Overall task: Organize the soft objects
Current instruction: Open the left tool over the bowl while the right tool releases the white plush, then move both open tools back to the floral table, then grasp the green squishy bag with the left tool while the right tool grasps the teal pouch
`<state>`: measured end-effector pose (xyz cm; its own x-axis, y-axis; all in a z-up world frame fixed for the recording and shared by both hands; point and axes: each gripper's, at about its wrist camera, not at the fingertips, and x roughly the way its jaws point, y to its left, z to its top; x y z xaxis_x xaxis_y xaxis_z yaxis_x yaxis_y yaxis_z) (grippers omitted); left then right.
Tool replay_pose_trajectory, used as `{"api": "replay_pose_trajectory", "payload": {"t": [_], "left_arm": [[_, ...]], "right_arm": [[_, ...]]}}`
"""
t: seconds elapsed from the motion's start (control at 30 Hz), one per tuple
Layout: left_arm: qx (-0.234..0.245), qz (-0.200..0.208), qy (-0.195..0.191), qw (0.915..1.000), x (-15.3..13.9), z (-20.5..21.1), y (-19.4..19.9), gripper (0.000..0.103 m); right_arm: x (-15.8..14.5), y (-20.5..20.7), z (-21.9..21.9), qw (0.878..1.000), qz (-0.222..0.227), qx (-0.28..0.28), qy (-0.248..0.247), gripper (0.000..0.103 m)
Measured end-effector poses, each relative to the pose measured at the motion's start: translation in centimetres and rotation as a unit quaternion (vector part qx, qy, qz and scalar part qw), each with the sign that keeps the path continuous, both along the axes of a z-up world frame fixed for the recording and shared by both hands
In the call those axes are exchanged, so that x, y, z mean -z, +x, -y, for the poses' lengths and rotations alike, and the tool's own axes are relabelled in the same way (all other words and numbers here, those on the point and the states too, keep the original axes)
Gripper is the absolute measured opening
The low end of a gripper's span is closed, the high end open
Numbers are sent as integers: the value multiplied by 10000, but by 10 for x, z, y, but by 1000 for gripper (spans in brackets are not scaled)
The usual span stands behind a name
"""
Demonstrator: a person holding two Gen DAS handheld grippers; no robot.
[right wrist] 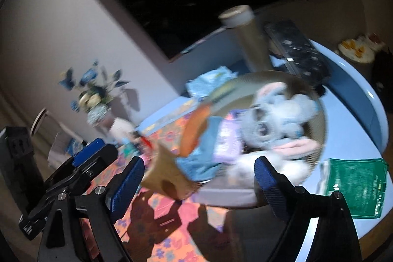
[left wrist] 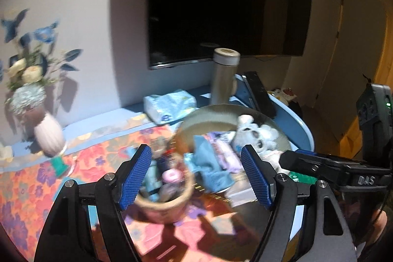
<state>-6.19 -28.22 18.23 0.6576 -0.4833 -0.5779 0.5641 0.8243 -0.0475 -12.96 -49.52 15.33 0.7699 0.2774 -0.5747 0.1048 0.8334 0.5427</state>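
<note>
Left tongs (left wrist: 196, 176) held wide, nothing gripped, above cup (left wrist: 164, 198). Right tongs (right wrist: 199, 184) also wide, empty, above basket (right wrist: 319, 131) front edge.

Risks judged: cup could be knocked over if left tongs dropped carelessly, rim being right under blue pads; both views blurred, so aim may be thrown off; tongs close together, collision possible.

Basket on surface (left wrist: 32, 188): plush (left wrist: 258, 136), blue cloth (left wrist: 208, 163), purple pack (left wrist: 227, 151) seen inside. Cup: small bottles, pink-capped item; contents not clearly told. Soft things largely gathered in basket already.
</note>
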Motion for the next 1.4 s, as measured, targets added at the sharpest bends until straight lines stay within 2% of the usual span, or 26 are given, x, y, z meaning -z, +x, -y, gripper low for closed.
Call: {"api": "replay_pose_trajectory", "payload": {"t": [0.2,0.3,0.4,0.47,0.57,0.73,0.9,1.07,1.17,1.3,1.4], "left_arm": [[-662,75,28,9978,1,-79,12,74],[-1232,56,229,9921,6,-130,26,74],[-1682,-147,61,9856,14,-188,43,74],[-1991,-256,8,9796,24,-221,53,74],[-2199,-310,143,9749,40,-247,65,74],[-1951,-576,466,9780,83,-255,103,74],[-1634,-966,518,9805,119,-244,148,74],[-1436,-1176,467,9815,140,-228,190,74],[-1446,-1323,428,9797,150,-224,212,74],[-1483,-1394,440,9781,162,-221,232,73],[-1479,-1494,261,9773,168,-225,240,63]], "right_arm": [[-18,12,-85,9948,170,-904,-428,92],[-17,22,-141,9860,143,-1529,-646,101],[0,36,-202,9722,-64,-2174,-866,101],[22,53,-241,9635,-392,-2446,-1014,101],[63,78,-281,9566,-919,-2373,-1417,101],[112,112,-304,9503,-1342,-1951,-2021,101],[135,140,-300,9504,-1591,-1807,-1970,102],[138,157,-311,9435,-1382,-1795,-2419,103],[142,167,-324,9329,-1252,-1833,-2835,103],[141,181,-330,9337,-1111,-1922,-2810,103],[142,194,-334,9335,-1057,-1953,-2815,103]]}}
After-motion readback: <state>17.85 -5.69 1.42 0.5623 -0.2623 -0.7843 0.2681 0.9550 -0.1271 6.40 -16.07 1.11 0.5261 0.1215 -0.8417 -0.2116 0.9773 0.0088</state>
